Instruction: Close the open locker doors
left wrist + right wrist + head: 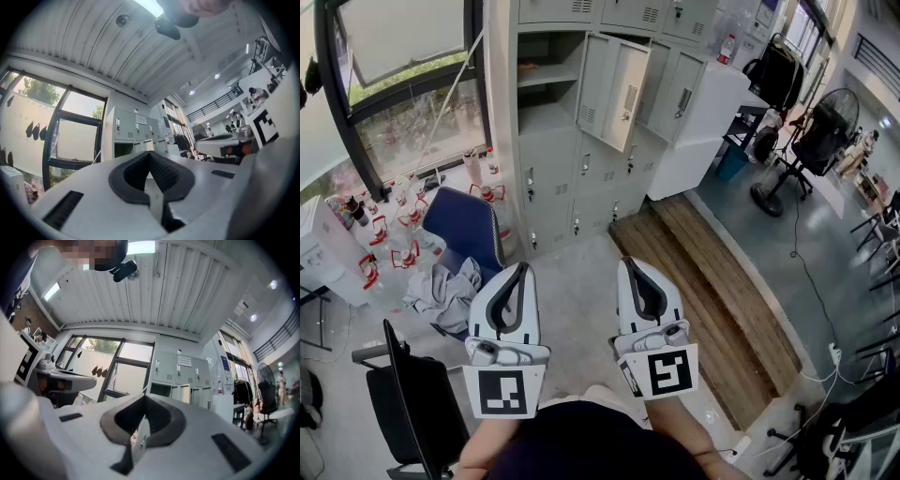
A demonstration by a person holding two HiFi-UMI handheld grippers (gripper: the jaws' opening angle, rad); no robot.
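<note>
A bank of grey lockers (581, 159) stands ahead against the wall. One upper door (614, 89) hangs open, and the shelved compartment (546, 84) to its left is exposed. Both grippers are held side by side, well short of the lockers, above the floor. My left gripper (523, 270) is shut with nothing in it, and my right gripper (628, 264) is shut and empty too. In the left gripper view the lockers (133, 133) show beyond the tip (150, 153). The right gripper view shows the open door (185, 393) past its tip (145, 398).
A blue chair (464, 225) with crumpled cloth sits at left, and a black chair (417, 403) is nearer. Several bottles (394, 234) line the window. A wooden platform (703, 281) runs at right. A white cabinet (698, 127) and a floor fan (816, 141) stand beyond it.
</note>
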